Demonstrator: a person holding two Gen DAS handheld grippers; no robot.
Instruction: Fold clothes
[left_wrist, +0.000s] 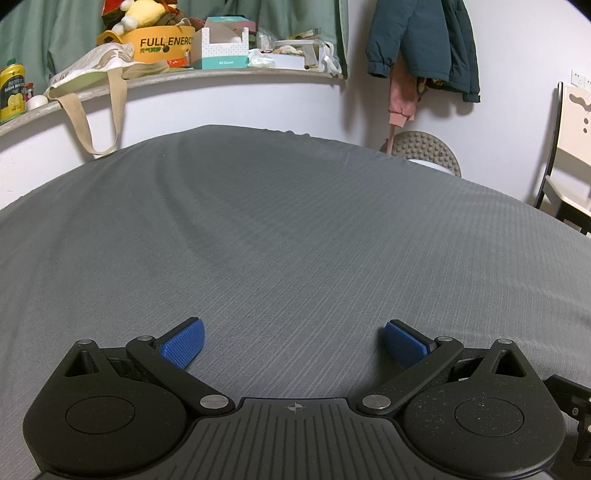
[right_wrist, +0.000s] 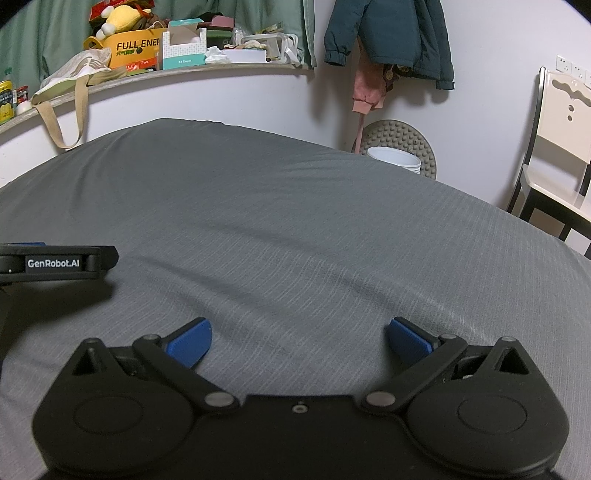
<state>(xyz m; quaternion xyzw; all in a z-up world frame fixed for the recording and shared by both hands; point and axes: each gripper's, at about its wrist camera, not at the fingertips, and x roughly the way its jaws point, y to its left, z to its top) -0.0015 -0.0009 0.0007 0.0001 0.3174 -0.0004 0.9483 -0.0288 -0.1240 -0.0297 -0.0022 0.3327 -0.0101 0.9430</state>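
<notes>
No garment lies on the grey bed sheet (left_wrist: 280, 229) in either view; the sheet (right_wrist: 295, 221) shows only shallow wrinkles. My left gripper (left_wrist: 293, 338) hovers low over the sheet, open wide, nothing between its blue pads (left_wrist: 184, 347). My right gripper (right_wrist: 299, 338) is likewise open and holds nothing, blue pads (right_wrist: 410, 343) spread apart. In the right wrist view the left gripper's black body (right_wrist: 55, 264) shows from the side at the left edge, just above the sheet.
A cluttered shelf (left_wrist: 221, 75) runs along the wall behind the bed, with a tote bag (left_wrist: 92, 74) hanging over its edge. A dark green jacket (left_wrist: 424, 40) hangs on the wall. A chair (right_wrist: 554, 147) stands at the right, a white bucket (right_wrist: 395, 157) beyond the bed.
</notes>
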